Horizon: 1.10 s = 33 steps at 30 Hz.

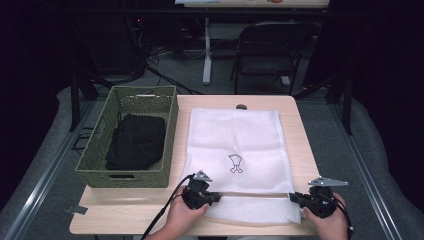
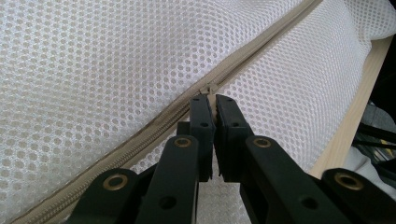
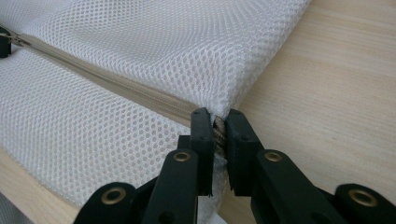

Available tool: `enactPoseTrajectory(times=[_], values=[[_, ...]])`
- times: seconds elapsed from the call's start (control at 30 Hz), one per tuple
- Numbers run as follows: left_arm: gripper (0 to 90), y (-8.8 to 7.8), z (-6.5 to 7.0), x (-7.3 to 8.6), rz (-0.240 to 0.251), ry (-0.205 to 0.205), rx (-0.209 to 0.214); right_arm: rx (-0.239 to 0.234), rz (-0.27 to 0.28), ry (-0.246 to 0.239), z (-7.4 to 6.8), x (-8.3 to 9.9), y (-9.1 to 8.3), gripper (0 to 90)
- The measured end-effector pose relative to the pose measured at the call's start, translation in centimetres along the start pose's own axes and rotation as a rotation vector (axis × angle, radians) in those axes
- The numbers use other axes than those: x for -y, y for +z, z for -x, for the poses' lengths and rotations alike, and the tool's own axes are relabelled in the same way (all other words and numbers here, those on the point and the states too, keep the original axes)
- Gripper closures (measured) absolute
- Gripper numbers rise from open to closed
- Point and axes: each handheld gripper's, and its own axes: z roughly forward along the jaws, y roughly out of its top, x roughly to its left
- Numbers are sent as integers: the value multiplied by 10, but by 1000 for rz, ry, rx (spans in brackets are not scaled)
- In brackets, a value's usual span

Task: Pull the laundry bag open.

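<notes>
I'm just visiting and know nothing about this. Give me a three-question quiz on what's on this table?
1. True or false: the woven basket holds a black cloth.
2. What does the left gripper pinch on the white mesh bag? A) a corner B) the zipper pull C) nothing
3. Fill in: the right gripper clamps the end of the bag's ____.

Key: 1 true; 2 B; 3 zipper.

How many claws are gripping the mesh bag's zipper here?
2. The left claw is shut on the zipper pull near the bag's left side; the right claw pinches the zipper's end at the mesh bag's right edge.
</notes>
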Motion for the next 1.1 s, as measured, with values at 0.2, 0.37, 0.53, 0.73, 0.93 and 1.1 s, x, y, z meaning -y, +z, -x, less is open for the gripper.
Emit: enactPoseTrajectory(times=[0.2, 0.37, 0.53, 0.73, 0.93, 1.1], values=[[874, -4, -3, 3, 0, -10, 5, -2, 1, 3, 1, 0, -1, 830], [873, -7, -5, 5, 0, -7, -2, -3, 2, 0, 0, 0, 0, 830], [873, -8, -5, 6, 0, -6, -4, -6, 0, -3, -1, 0, 0, 830], [874, -8, -6, 6, -2, -2, -4, -6, -1, -4, -2, 0, 0, 831], [874, -8, -6, 7, 0, -3, -5, -7, 0, -5, -2, 0, 0, 830], [874, -9, -5, 8, 2, -4, -30, -10, -3, -9, -2, -1, 0, 831]])
